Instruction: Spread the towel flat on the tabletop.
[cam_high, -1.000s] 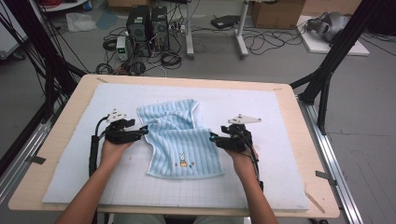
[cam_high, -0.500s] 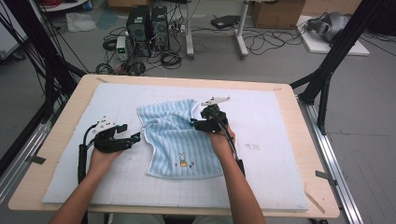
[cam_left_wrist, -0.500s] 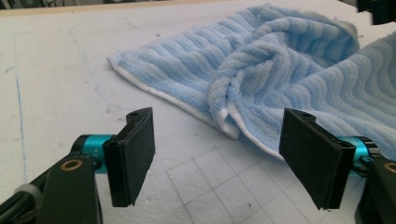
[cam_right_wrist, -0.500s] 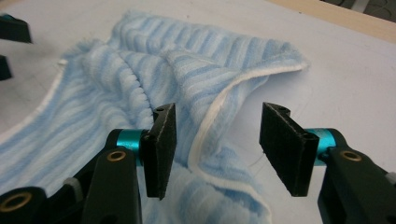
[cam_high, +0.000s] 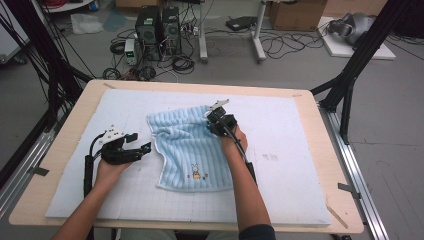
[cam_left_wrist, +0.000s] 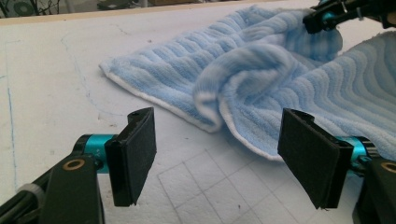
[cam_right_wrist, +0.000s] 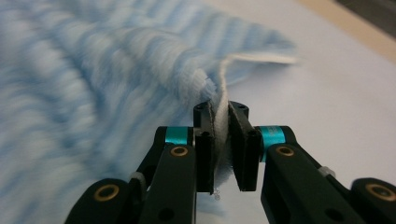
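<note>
High view: rumpled, blue-striped towel (cam_high: 187, 150), bunny-embroidered.

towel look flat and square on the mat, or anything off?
Not flat. The blue towel lies askew on the white mat, its left edge curled into a fold. The right gripper pinches its far edge; nothing looks damaged.

Our left tool (cam_left_wrist: 218, 156) and right tool (cam_right_wrist: 221, 149) are black, with flat dark pads, teal collars and brass-ringed screws; black cables trail along our forearms, and a dark sleeve (cam_high: 256, 233) shows.
</note>
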